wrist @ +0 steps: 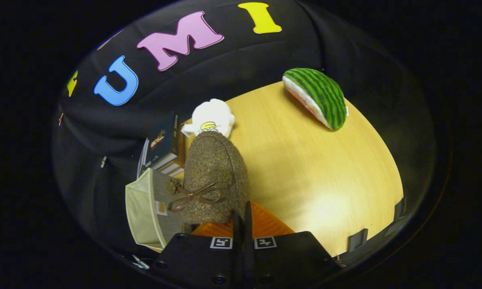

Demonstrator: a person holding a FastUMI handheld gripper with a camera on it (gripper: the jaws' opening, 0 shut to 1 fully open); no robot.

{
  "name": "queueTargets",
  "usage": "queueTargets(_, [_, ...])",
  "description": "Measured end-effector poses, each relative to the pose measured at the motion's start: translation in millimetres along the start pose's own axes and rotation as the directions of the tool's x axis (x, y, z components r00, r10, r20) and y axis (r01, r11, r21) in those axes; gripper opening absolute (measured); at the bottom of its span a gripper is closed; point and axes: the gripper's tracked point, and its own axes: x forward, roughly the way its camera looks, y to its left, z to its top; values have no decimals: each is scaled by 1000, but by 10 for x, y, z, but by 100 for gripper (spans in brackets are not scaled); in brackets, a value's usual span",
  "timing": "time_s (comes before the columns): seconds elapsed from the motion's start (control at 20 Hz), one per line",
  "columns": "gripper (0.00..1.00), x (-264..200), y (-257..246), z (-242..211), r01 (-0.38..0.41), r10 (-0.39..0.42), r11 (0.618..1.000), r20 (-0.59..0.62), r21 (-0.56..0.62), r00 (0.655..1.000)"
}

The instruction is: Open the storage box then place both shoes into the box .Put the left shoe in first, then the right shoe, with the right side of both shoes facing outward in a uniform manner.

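Left of the fingers, the cream storage box [144, 208] is partly hidden behind the shoe, its opening hard to make out. Beyond it lean some books [162, 146], their cover print unreadable. The gripper [243, 218] has its fingers pressed together, pinching the fuzzy brown shoe [214, 176] by its rim, held over the box's edge. Beyond the shoe sits a white plush toy [210, 117]; far right, a watermelon-slice cushion [317, 96] lies on the wooden table [305, 168].

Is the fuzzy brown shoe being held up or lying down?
Held up: the gripper pinches the fuzzy brown shoe at its heel, above the beige storage box.
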Motion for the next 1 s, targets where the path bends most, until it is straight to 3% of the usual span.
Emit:
queueTargets(0.5, [5,-55,1533,-193,-120,118,990,-30,-71,993])
queueTargets(0.8, [5,485,2023,-607,-111,97,978,-84,-177,992])
queueTargets(1.0, [5,728,2070,-843,-91,69,973,-106,-212,992])
